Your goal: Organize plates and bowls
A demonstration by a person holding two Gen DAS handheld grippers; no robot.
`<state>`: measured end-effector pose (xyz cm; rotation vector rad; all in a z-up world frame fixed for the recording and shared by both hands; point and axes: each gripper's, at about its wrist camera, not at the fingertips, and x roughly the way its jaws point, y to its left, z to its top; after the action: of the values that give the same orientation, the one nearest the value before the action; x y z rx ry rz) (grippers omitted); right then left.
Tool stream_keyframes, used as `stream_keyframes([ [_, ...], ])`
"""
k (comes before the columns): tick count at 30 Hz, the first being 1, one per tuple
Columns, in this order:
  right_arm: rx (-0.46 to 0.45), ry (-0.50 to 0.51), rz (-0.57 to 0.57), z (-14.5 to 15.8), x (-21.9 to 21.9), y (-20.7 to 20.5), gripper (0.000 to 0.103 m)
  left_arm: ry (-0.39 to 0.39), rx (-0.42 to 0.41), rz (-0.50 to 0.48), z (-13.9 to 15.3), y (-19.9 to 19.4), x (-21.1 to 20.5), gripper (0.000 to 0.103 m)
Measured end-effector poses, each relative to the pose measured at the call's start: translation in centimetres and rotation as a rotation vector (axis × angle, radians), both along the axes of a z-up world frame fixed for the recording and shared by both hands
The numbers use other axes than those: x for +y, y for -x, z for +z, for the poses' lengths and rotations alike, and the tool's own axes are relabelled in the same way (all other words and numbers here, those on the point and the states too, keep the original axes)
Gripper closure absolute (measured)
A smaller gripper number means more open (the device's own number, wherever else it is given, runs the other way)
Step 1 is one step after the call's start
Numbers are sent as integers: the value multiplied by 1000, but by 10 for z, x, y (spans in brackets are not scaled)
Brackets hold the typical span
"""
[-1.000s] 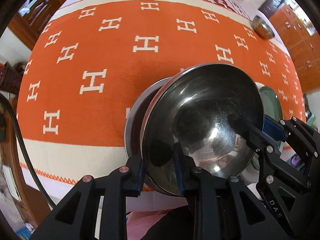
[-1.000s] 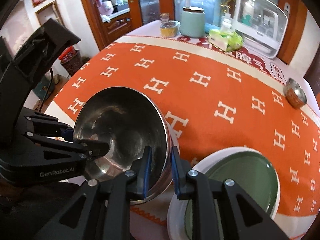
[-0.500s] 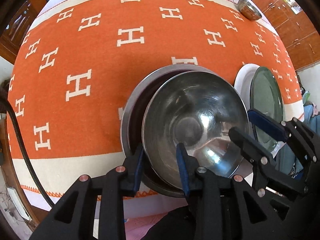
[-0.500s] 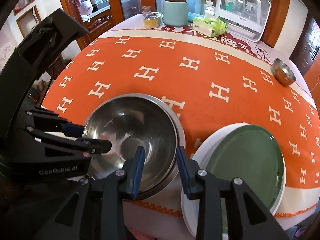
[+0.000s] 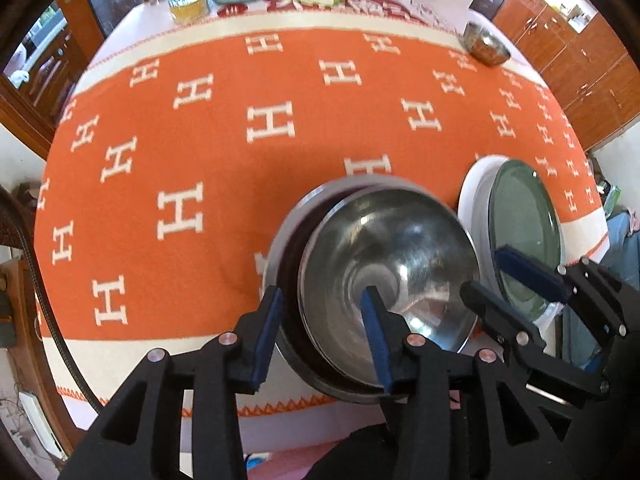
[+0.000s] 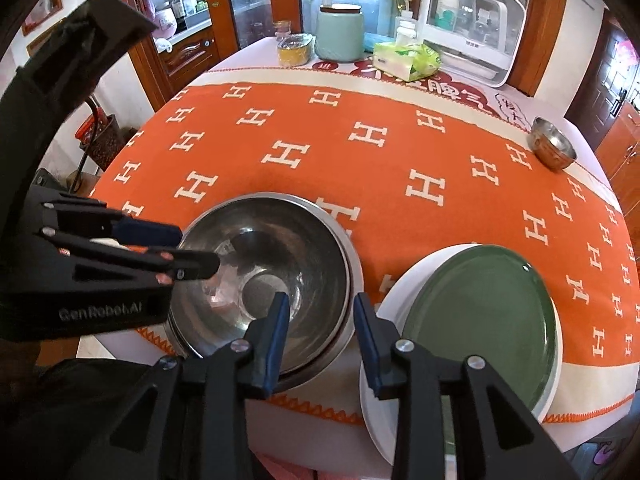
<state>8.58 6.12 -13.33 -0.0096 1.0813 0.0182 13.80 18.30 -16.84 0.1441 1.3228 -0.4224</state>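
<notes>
Left claw (image 5: 320, 328) first, in its own wrist view: its fingers stand well apart and straddle the near left rim of the shiny steel mixing bowl (image 5: 384, 256), one blue pad outside the stack, the other inside the bowl's hollow, neither visibly pinching metal. That bowl sits nested, slightly off-centre toward the right, in a larger steel bowl (image 5: 286, 240) on the orange H-patterned cloth (image 5: 224, 128) covering the desk. The right claw (image 5: 516, 280) reaches in from the right, one dark finger over the bowl's right rim, the other over the dark green round plate (image 5: 524, 232), which lies on a white round plate (image 5: 472, 196) just beside the bowls. A small steel bowl (image 5: 486, 44) waits well apart at the far right edge.

From the right wrist view, the right claw (image 6: 322, 328) is likewise spread, bracketing the nested bowls' near right rim without closing on it; the shiny steel mixing bowl (image 6: 264, 268) lies directly ahead and slightly left, the dark green round plate (image 6: 480, 312) to its right. The left claw (image 6: 192, 248) comes in level from the left, its fingers parted across the opposite rim.

Judging by this, the bowl is released and seated. The small steel bowl (image 6: 554, 148) looks the likely next pick, and it lies far forward on the right, nearer the right hand.
</notes>
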Motion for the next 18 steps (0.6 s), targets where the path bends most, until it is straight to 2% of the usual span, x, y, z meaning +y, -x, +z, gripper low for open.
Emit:
stream_keyframes([
  [7,-59,-10,-49,8,-8,10,70,81,-146,8,23,-2,0,62],
  [10,-92,-10,-71,13,-13,14,70,119,-189,-10,32,-1,-5,54],
  [15,-141,-25,-101,19,-29,20,69,142,-245,-41,44,4,-23,54],
  [18,-176,-28,-119,25,-43,26,61,146,-276,-41,49,6,-36,50],
])
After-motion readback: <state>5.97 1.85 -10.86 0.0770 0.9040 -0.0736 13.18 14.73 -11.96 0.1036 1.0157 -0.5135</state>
